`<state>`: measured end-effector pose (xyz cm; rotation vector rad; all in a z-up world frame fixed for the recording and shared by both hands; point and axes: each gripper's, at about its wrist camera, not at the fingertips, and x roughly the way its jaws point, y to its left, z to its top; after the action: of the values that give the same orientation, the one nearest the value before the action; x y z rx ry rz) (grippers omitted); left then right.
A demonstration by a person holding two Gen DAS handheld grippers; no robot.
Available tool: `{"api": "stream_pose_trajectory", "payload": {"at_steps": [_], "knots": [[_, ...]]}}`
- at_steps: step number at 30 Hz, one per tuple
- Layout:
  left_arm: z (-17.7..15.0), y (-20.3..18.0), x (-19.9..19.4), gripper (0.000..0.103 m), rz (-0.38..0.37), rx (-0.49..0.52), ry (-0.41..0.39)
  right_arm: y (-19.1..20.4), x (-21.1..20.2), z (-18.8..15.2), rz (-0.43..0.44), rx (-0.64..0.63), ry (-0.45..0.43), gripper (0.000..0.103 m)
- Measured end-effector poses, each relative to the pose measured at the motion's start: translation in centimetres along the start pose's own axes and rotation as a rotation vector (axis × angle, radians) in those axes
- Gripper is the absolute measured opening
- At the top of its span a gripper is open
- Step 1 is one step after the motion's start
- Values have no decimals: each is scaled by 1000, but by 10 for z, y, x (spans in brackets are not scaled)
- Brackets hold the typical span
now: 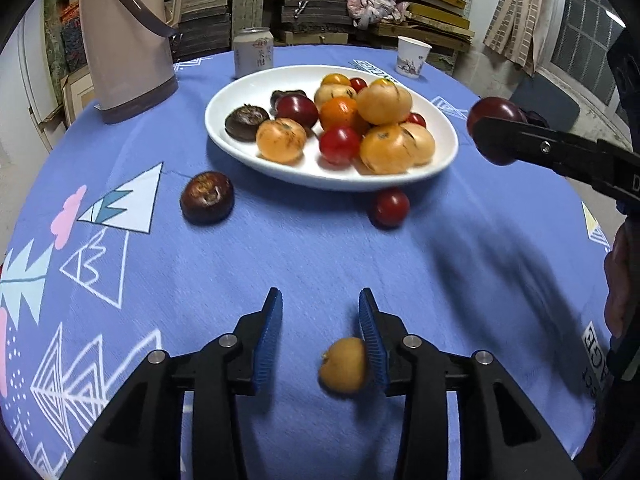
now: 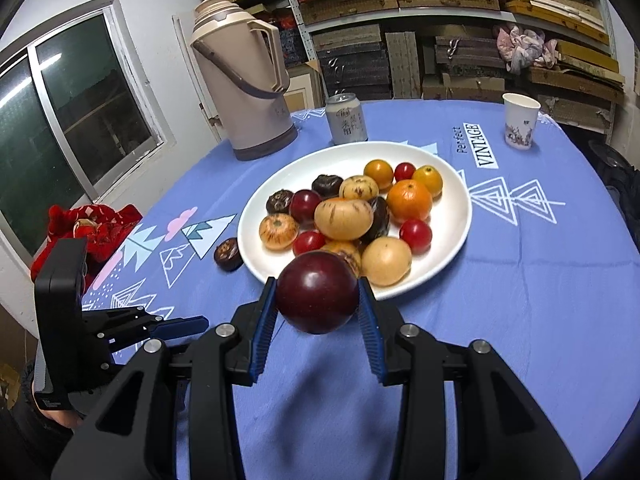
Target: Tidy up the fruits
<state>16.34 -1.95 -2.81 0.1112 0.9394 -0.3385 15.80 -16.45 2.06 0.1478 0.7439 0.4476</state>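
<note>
A white plate point(image 1: 240, 96) point(image 2: 450, 248) heaped with orange, yellow, red and dark fruits stands mid-table on the blue cloth. My left gripper point(image 1: 320, 300) is open low over the cloth. A small yellow fruit point(image 1: 343, 366) lies between its jaws against the right pad point(image 1: 372, 336), with a clear gap to the left pad. My right gripper point(image 2: 317, 286) is shut on a dark red plum point(image 2: 316, 300) point(image 1: 490, 114), held above the cloth just short of the plate's near rim. A dark brown fruit point(image 1: 207, 198) point(image 2: 228, 255) and a red cherry tomato point(image 1: 390, 207) lie loose beside the plate.
A beige thermos jug point(image 1: 128, 48) point(image 2: 244, 92), a drink can point(image 1: 253, 54) point(image 2: 346, 120) and a paper cup point(image 1: 413, 57) point(image 2: 519, 120) stand beyond the plate. A red cloth point(image 2: 92, 224) lies at the table's left edge. Shelves of boxes fill the back wall.
</note>
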Motion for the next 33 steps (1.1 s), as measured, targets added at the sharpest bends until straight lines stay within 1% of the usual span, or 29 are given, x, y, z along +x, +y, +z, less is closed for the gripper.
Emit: {"api": "stream_pose_trajectory", "payload": {"at_steps": [7, 11, 13, 17, 21, 22, 23, 24, 29, 33], "knots": [[-13, 2, -5, 43, -14, -29, 5, 3, -5, -10, 2, 4, 3, 39], [-22, -1, -11, 49, -24, -22, -14, 5, -6, -15, 1, 1, 10, 38], [-24, -3, -10, 49, -15, -11, -12, 6, -5, -16, 0, 0, 13, 38], [-22, 0, -7, 48, -15, -32, -12, 10, -7, -21, -1, -2, 14, 38], [-22, -2, -5, 47, -1, -22, -7, 11, -8, -27, -1, 2, 22, 39], [-22, -2, -5, 42, 5, -23, -8, 10, -8, -29, 0, 4, 25, 39], [-22, -1, -5, 31, 9, -24, -7, 10, -8, -30, 0, 4, 26, 38], [-21, -1, -5, 28, 12, -21, -6, 10, -8, -30, 0, 4, 27, 39], [-20, -4, -6, 27, 19, -3, 0, 9, -9, -32, 6, 8, 26, 39], [-14, -7, -14, 27, 30, 8, -23, 9, -13, -29, 5, 0, 17, 39]]}}
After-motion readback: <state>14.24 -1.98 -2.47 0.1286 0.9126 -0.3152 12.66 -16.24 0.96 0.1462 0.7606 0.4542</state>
